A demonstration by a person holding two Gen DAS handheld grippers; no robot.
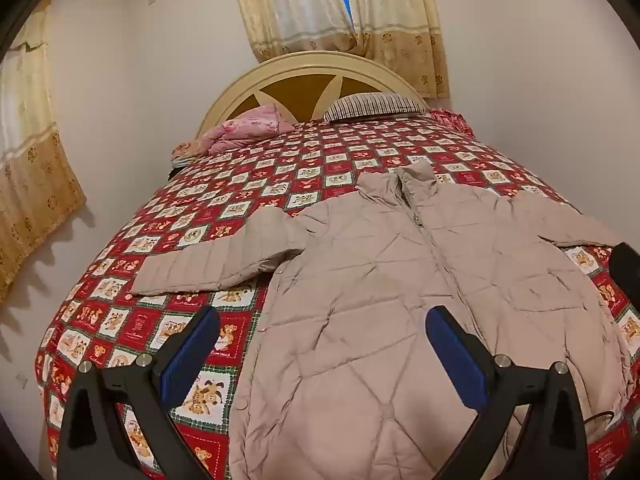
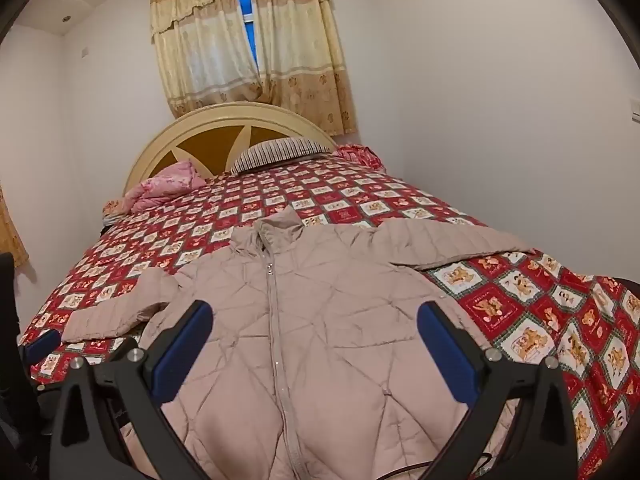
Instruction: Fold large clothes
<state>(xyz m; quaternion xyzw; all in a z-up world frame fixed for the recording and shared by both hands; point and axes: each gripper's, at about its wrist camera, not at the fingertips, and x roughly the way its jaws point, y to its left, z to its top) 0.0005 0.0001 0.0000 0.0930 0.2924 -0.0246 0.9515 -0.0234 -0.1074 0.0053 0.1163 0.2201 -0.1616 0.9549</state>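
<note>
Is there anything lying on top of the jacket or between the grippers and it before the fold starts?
Nothing visible. The quilted jacket lies flat and zipped on the bedspread, sleeves spread, nothing on it. The left gripper and right gripper hover open over its lower part. The pink bundle and striped pillow sit far off by the headboard.

A red patchwork bedspread with teddy-bear squares (image 1: pixel 280 184) covers the bed, whose cream arched headboard with brown panels (image 1: pixel 304 80) stands against a white wall (image 2: pixel 500 100). At the head lie a crumpled pink quilt (image 1: pixel 244 128) toward the left and a flat striped pillow (image 1: pixel 372 105) beside it. Above the headboard, beige patterned curtains with a frilled valance (image 2: pixel 248 48) hang slightly parted, showing blue window (image 2: pixel 245 4).
</note>
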